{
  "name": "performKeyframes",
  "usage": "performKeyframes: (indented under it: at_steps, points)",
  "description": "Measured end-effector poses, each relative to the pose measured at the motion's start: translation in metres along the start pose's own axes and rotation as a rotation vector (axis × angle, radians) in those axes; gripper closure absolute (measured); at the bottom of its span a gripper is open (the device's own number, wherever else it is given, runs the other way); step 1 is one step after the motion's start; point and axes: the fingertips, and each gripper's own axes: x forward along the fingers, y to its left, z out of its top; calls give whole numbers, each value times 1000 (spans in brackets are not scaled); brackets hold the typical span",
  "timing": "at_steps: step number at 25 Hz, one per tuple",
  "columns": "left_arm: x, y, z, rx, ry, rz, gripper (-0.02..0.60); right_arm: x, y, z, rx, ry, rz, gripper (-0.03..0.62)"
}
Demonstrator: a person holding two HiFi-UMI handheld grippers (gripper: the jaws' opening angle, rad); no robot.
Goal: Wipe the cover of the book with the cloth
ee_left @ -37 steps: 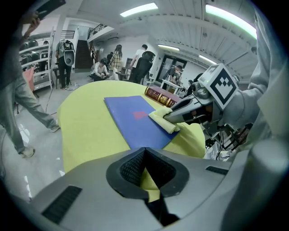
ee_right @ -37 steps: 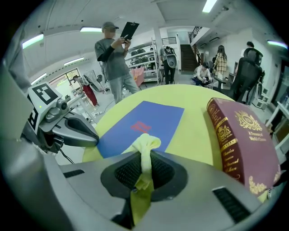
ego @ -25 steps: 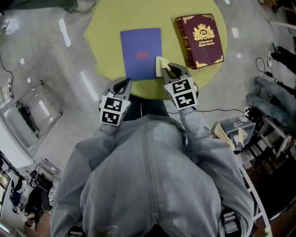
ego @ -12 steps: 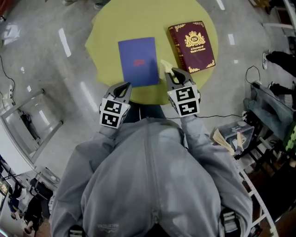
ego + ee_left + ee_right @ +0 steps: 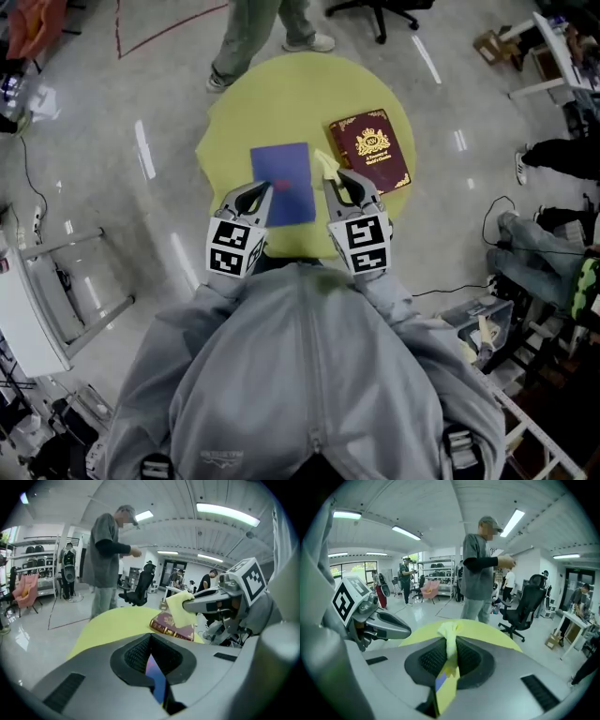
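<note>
Between the right gripper's jaws sits the yellow cloth, pinched tight. A crumpled tuft pokes out past the tips and a flat fold trails back toward the camera. The left gripper has its jaws pressed together with nothing held.

The blue book lies flat on the round yellow table, just ahead of and below both pairs of jaws. Its near edge is hidden under the gripper bodies in the head view. In the left gripper view only a sliver of blue shows through the slit between the jaws. Whether the cloth or either gripper touches the cover cannot be told.

The book's long axis runs away from the person, roughly in line with the jaws, with the far end leaning a touch left.

A maroon book lies right of the right jaws, apart from the blue one and tilted, its gold print too small to read. Beyond the table stands a person; only the legs show in the head view.
</note>
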Motion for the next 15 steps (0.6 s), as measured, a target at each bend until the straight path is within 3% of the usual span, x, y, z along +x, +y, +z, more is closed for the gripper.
performKeyframes:
  at_steps: [9,15]
  points:
    - [-55,-13,126,61,-307,48,563,-50,-1,103,7,-263,-55,539]
    - [-91,-24,164,100,-477,88,563,-77,10,135,8,-400,-92,539]
